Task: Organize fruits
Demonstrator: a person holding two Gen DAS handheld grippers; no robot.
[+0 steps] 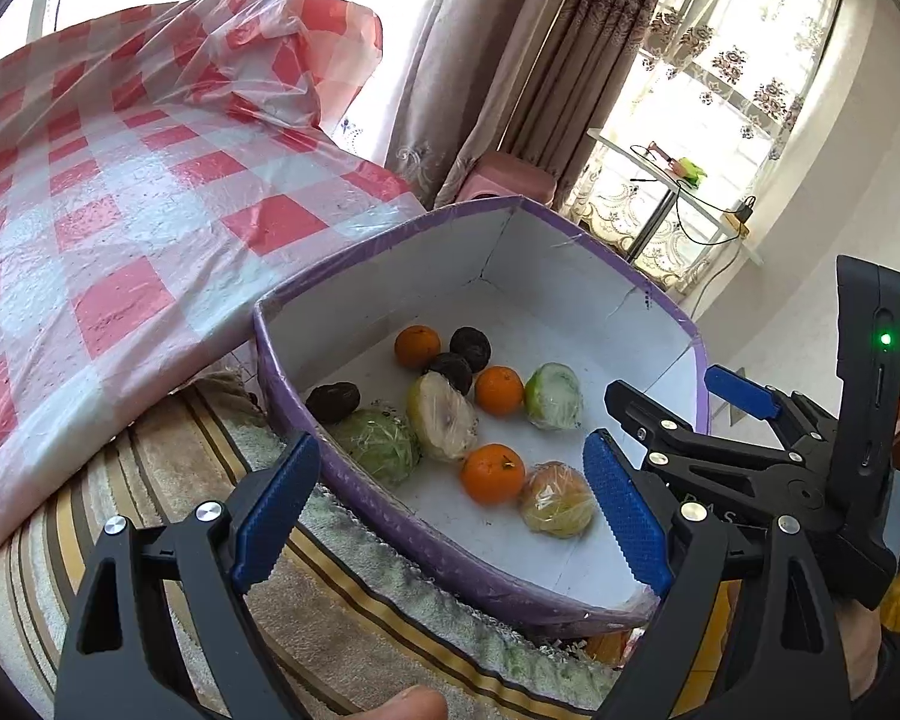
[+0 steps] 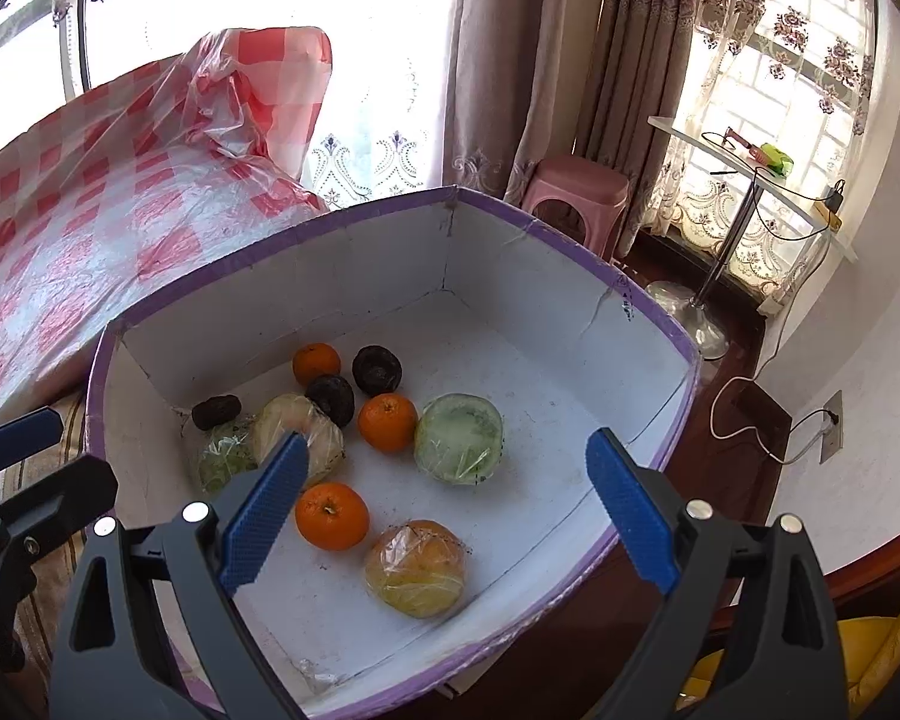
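Note:
A purple-rimmed white box (image 1: 570, 228) (image 2: 570, 234) holds the fruit: three oranges, the nearest one (image 1: 492, 473) (image 2: 332, 515), three dark fruits such as the far one (image 1: 470, 348) (image 2: 377, 369), and several plastic-wrapped pieces, including a yellow-orange one (image 1: 557, 499) (image 2: 415, 567) and a green one (image 1: 553, 396) (image 2: 459, 439). My left gripper (image 1: 450, 504) is open and empty above the box's near wall. My right gripper (image 2: 450, 501) is open and empty above the box; it also shows in the left wrist view (image 1: 672, 396).
The box rests on a striped towel (image 1: 342, 600) beside a red-checked plastic sheet (image 1: 120, 180) (image 2: 90, 210). A pink stool (image 2: 576, 192), curtains, a small glass side table (image 2: 750, 174) and a wall socket with a cable (image 2: 831, 426) stand beyond.

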